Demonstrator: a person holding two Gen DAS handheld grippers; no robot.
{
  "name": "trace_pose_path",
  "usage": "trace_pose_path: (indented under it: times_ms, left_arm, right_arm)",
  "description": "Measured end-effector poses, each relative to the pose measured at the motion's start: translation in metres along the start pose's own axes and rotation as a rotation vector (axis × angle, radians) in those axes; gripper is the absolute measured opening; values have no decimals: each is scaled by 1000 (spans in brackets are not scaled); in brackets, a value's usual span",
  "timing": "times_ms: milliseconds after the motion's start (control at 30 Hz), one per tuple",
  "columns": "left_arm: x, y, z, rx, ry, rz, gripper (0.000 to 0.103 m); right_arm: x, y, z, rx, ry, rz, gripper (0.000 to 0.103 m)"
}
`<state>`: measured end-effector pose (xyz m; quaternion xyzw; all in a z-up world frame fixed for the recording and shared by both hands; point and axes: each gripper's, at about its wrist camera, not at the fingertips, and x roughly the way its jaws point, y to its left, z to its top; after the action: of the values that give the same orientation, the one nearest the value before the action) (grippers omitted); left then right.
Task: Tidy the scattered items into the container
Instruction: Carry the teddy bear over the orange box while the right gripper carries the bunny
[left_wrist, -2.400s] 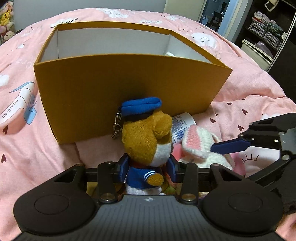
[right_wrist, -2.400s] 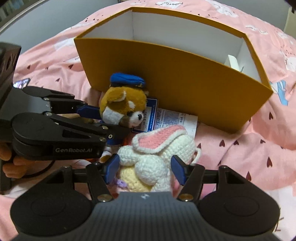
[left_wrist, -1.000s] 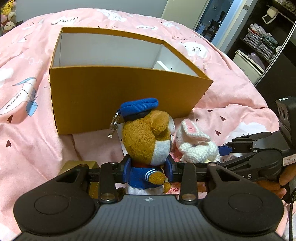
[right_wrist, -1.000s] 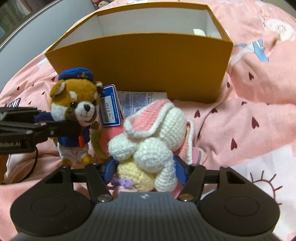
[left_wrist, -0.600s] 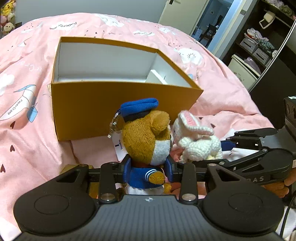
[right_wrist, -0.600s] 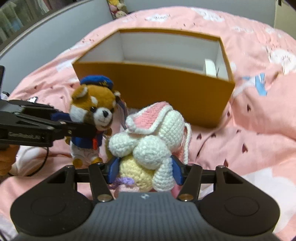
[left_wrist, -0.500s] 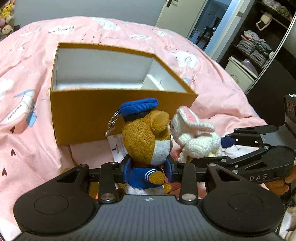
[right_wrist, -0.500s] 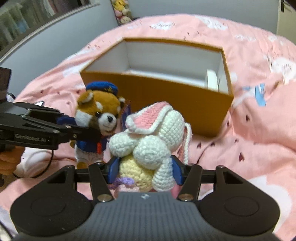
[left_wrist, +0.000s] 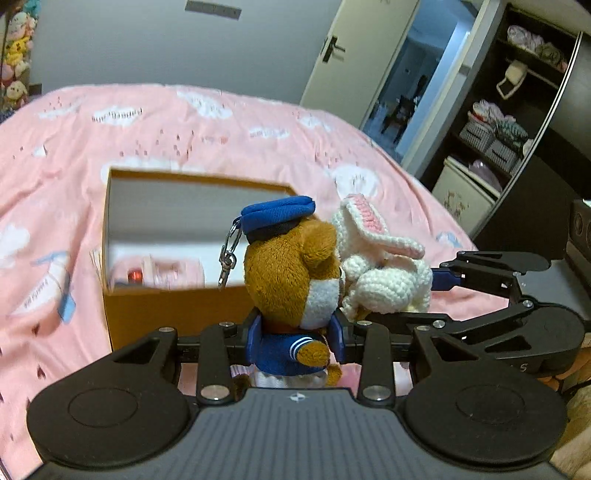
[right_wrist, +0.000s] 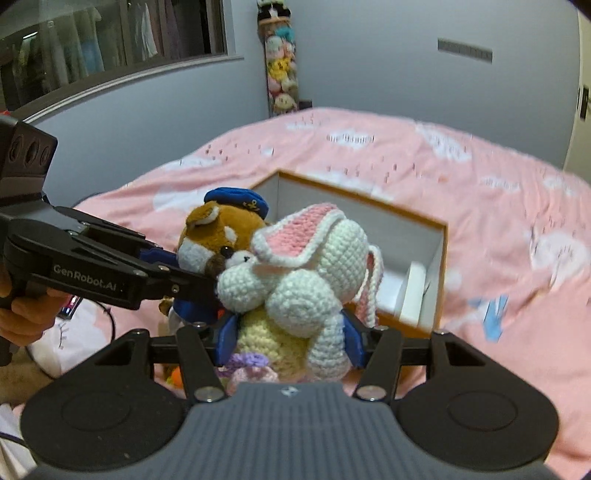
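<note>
My left gripper is shut on a brown plush bear with a blue sailor cap and a metal clip. My right gripper is shut on a white crochet rabbit with pink ears. Both toys are held high, side by side and touching, in front of the open orange box on the pink bed. The bear also shows in the right wrist view, the rabbit in the left wrist view. The box also shows in the right wrist view; it has white inner walls and small items on its floor.
The pink bedspread lies all around the box. A door and dark shelves stand at the right. A hanging row of plush toys is on the far wall. A hand holds the left gripper.
Both grippers have lifted their toys up from the bed and well above the box rim. The box now looks smaller and lower, and its inside floor shows.
</note>
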<state>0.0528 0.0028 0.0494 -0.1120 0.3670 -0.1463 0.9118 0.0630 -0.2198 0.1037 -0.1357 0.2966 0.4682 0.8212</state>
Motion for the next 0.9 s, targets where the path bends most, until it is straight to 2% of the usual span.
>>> trace_pose_path:
  times_ms: [267,500,667,900]
  left_arm:
    - [1,2,45,40,-75,40,42]
    - [24,16,86,57,-89,72,42]
    - [64,38,107,13,-24,73,41]
    - [138,73,110,-59,141,69,41]
  right_arm:
    - [1,-12,37,-63,-98,-27,60]
    - [33,-41,73,-80,-140,-18,60]
    - [72,-64,91,-100,-108,-19,60]
    - [135,-99,88,-91,43,21,60]
